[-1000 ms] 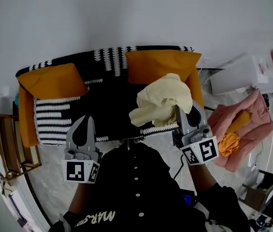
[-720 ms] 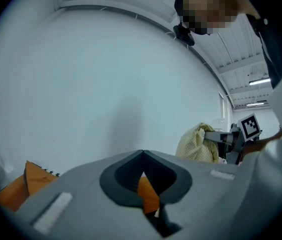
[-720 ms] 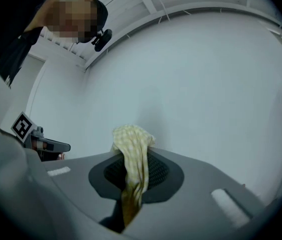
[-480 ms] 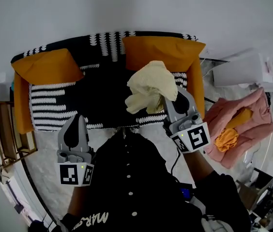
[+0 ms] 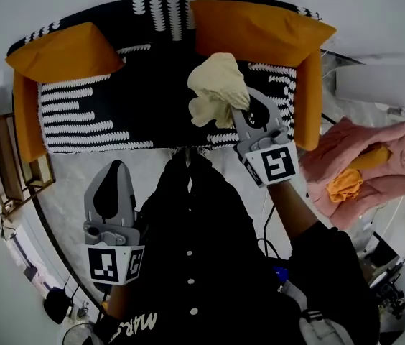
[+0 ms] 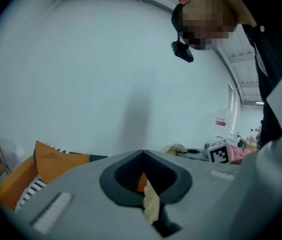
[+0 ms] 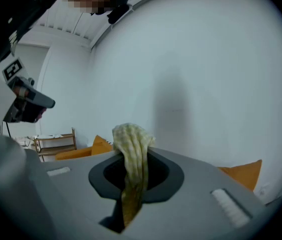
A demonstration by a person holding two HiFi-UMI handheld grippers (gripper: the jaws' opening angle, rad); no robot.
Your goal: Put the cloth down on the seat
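Observation:
A pale yellow cloth (image 5: 217, 86) hangs bunched from my right gripper (image 5: 241, 103), which is shut on it. The cloth is held over the right half of the sofa seat (image 5: 156, 117), which is covered by a black-and-white striped blanket. Whether the cloth touches the seat I cannot tell. In the right gripper view a strip of the cloth (image 7: 132, 154) runs up through the shut jaws. My left gripper (image 5: 118, 167) is shut and holds nothing. It sits low at the left, in front of the sofa, over the pale floor. In its own view the left gripper (image 6: 142, 153) points toward the wall.
Two orange cushions (image 5: 57, 52) (image 5: 258, 29) lean on the sofa back. A pink garment pile (image 5: 364, 160) with an orange cloth (image 5: 342, 185) lies on the floor at the right. A wooden rack (image 5: 1, 167) stands left of the sofa. A white box (image 5: 382, 83) is at the far right.
The right gripper has carried the cloth forward and left, closer over the seat. The left gripper has dropped back toward my body. The sofa appears nearer in view.

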